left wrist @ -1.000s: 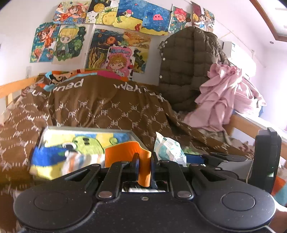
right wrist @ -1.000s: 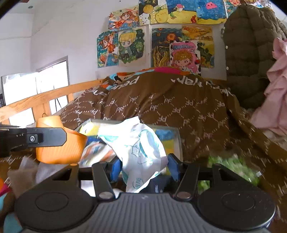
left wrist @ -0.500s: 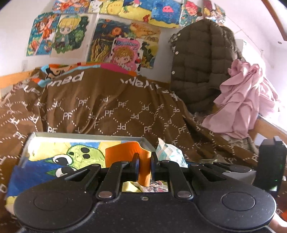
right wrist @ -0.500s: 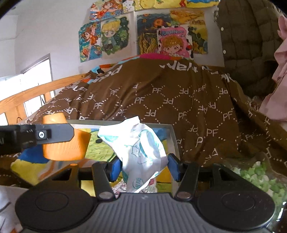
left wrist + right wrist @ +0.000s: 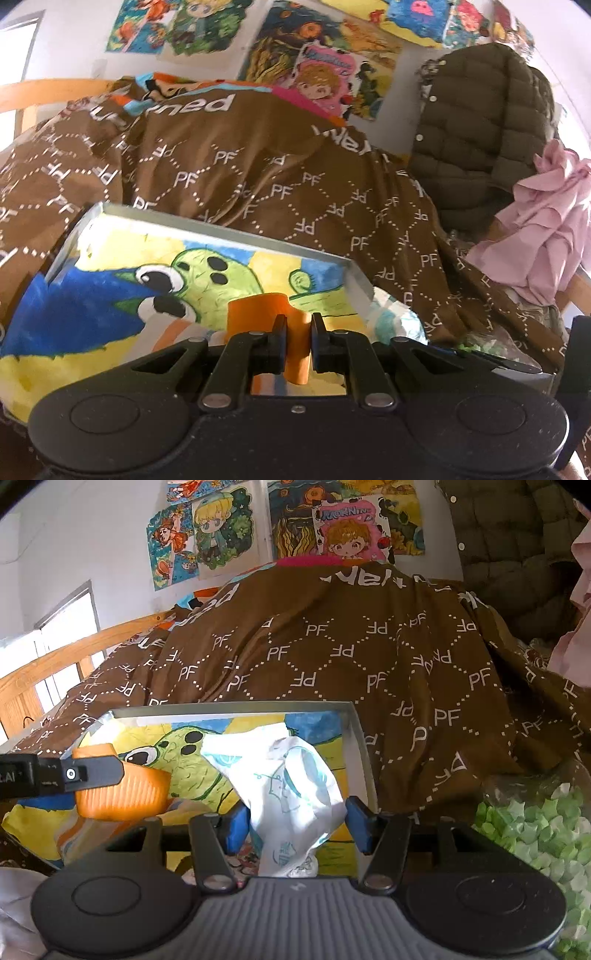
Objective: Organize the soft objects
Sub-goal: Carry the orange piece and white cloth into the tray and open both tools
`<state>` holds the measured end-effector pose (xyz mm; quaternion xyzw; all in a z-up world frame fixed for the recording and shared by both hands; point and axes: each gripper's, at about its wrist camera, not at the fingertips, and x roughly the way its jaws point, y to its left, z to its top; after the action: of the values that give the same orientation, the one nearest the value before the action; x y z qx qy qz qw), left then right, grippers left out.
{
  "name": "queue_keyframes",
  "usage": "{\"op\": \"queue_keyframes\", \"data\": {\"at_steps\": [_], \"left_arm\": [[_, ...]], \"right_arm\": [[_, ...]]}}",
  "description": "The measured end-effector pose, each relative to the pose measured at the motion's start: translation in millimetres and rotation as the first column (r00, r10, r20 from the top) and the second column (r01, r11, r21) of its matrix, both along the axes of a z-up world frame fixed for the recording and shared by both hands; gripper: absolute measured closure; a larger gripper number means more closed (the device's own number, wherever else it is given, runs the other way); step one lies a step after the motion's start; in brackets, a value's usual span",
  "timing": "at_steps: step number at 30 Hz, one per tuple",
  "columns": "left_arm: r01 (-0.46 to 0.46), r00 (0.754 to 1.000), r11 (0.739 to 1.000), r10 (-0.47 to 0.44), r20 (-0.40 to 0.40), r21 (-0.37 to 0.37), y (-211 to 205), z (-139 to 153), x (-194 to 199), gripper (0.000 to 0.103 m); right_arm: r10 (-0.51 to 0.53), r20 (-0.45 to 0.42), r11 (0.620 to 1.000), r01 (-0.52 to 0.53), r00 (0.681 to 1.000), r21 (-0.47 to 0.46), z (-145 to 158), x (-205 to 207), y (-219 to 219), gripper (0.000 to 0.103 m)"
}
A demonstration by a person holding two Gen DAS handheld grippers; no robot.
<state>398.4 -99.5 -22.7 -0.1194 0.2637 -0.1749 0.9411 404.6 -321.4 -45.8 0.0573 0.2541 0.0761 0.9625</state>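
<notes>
A shallow grey-rimmed box point(image 5: 207, 223) lined with a cartoon drawing lies on the brown quilt; it also shows in the right wrist view point(image 5: 360, 738). My left gripper point(image 5: 295, 332) is shut on a folded orange soft piece point(image 5: 258, 308) and holds it over the box's near right part. In the right wrist view the left gripper's finger point(image 5: 62, 775) crosses the orange piece point(image 5: 122, 794) over the box's left side. My right gripper point(image 5: 293, 823) is shut on a white pouch with teal print point(image 5: 291, 782), held over the box's right half. The pouch also shows in the left wrist view point(image 5: 395, 321).
A brown quilt with PF lettering point(image 5: 258, 170) rises behind the box. A dark puffer jacket point(image 5: 480, 122) and pink cloth point(image 5: 546, 229) lie at the right. A clear bag of green bits point(image 5: 535, 823) sits right of the box. A wooden bed rail point(image 5: 74, 653) runs along the left.
Both grippers have moved forward over the box with their loads still held. The box now fills much more of both views.
</notes>
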Motion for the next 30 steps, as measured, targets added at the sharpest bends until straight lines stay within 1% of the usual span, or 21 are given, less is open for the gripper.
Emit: {"op": "queue_keyframes", "data": {"at_steps": [5, 15, 18, 20, 24, 26, 27, 30], "left_arm": [[-0.005, 1.0, 1.0, 0.004, -0.023, -0.02, 0, -2, -1, 0.088], [0.0, 1.0, 1.0, 0.0, -0.021, 0.001, -1, -2, -6, 0.082], [-0.007, 1.0, 1.0, 0.008, -0.026, 0.012, 1, -1, -9, 0.08], [-0.017, 0.999, 1.0, 0.017, -0.031, 0.017, 3, 0, -11, 0.076], [-0.028, 0.999, 0.999, 0.029, -0.042, 0.023, 6, 0, -16, 0.073], [-0.038, 0.998, 0.999, 0.04, -0.043, 0.037, 6, 1, -19, 0.065], [-0.042, 0.998, 0.998, 0.044, -0.04, 0.045, 7, 1, -21, 0.064], [-0.046, 0.999, 0.997, 0.047, -0.013, 0.061, 7, 5, -30, 0.054]], "right_arm": [[0.013, -0.011, 1.0, -0.013, 1.0, -0.012, -1, 0, 4, 0.042], [0.014, -0.02, 1.0, -0.014, 1.0, -0.015, 0, -1, 5, 0.035], [0.013, -0.02, 1.0, -0.014, 1.0, -0.015, 1, -2, 5, 0.032], [0.014, -0.018, 1.0, -0.014, 1.0, -0.015, 3, -4, 5, 0.029], [0.016, -0.011, 1.0, -0.016, 1.0, -0.016, 8, -9, 5, 0.024], [0.016, -0.005, 1.0, -0.016, 1.0, -0.017, 12, -13, 5, 0.021], [0.015, -0.003, 1.0, -0.015, 1.0, -0.019, 14, -15, 5, 0.02], [0.01, 0.009, 1.0, -0.01, 1.0, -0.025, 21, -23, 4, 0.016]]}}
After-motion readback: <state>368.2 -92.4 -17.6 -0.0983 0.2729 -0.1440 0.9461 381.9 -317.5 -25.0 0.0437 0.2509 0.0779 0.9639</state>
